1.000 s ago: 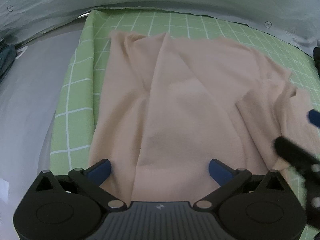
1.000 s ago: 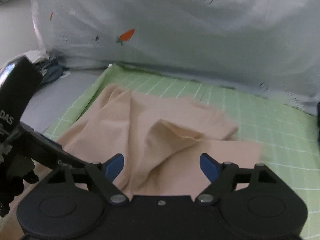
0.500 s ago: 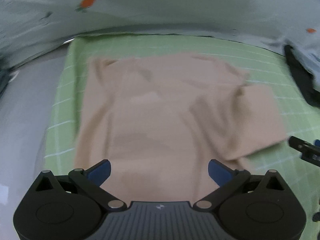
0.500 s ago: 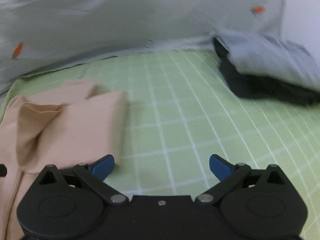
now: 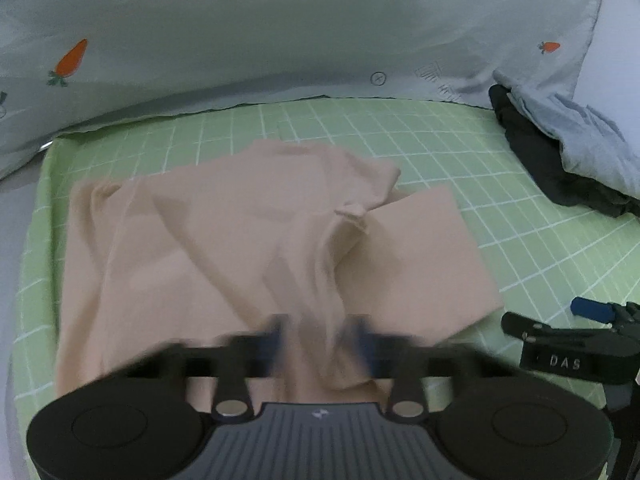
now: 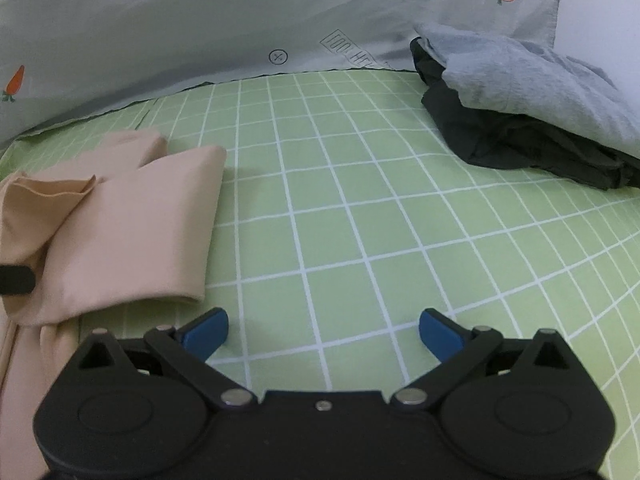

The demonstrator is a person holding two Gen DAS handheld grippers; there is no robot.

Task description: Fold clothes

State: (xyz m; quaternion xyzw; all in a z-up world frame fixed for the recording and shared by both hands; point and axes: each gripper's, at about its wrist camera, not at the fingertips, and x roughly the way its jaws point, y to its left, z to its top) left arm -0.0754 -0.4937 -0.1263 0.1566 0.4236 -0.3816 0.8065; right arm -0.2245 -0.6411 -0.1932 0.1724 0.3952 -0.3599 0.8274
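- One peach garment lay spread on the green grid mat, filling the mat's left half in the left wrist view; its long axis ran from the near edge toward the far backdrop.
- One sleeve was folded flat and stuck out to the right, across that axis; in the right wrist view the same sleeve ended in a rounded folded edge resting on the mat.
- The left gripper was blurred by motion, its blue pads narrowed around a raised ridge of the peach cloth; whether they had fully pinched it could not be told.
- The right gripper stood wide apart, holding nothing, low over bare mat just right of the sleeve; it also showed at the right edge of the left wrist view.
- Two other garments lay heaped at the far right corner: one grey garment on top of one black garment, well apart from the peach one.
- One pale sheet with carrot prints hung behind the mat.
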